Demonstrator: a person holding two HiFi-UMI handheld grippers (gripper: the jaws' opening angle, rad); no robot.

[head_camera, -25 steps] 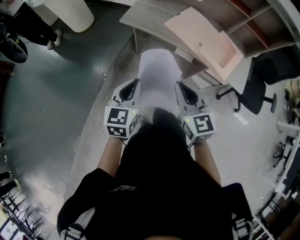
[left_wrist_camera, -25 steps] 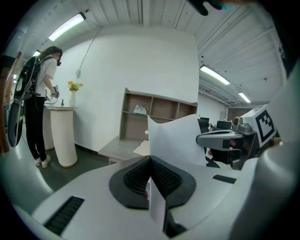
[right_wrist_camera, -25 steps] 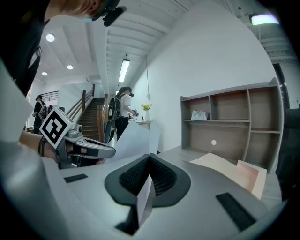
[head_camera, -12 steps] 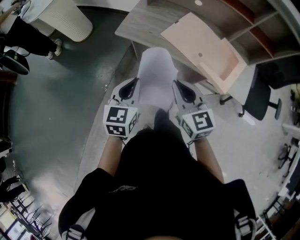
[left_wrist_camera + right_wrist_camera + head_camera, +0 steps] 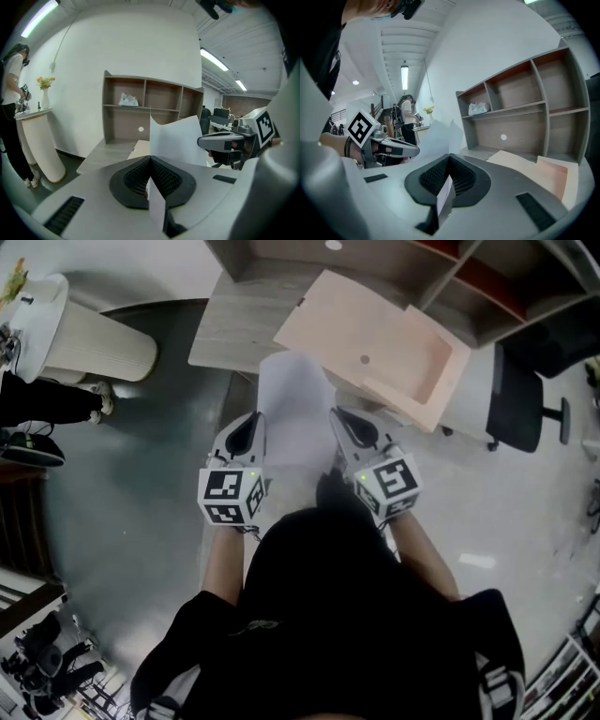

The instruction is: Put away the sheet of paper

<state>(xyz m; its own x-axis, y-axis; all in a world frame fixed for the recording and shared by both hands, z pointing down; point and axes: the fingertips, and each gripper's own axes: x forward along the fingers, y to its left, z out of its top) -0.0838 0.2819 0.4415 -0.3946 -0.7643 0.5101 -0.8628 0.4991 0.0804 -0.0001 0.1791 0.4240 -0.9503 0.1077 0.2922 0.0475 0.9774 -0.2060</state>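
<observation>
**Paper held at the desk front**

Sheet of paper (image 5: 292,409) is held off the floor just before the desk (image 5: 230,329), its far end over the desk's front edge, beside the pink tray (image 5: 375,348). Left gripper (image 5: 249,427) pinched tight on the sheet's left edge. Right gripper (image 5: 345,423) pinched on its right edge.

The paper (image 5: 293,413) lies between left tool (image 5: 253,420) and right tool (image 5: 337,416).

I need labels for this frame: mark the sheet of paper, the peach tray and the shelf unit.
sheet of paper (image 5: 292,413), head view, middle of the sheet.
peach tray (image 5: 375,334), head view, its flat base.
shelf unit (image 5: 123,124), left gripper view, back panel of the lower left compartment.
</observation>
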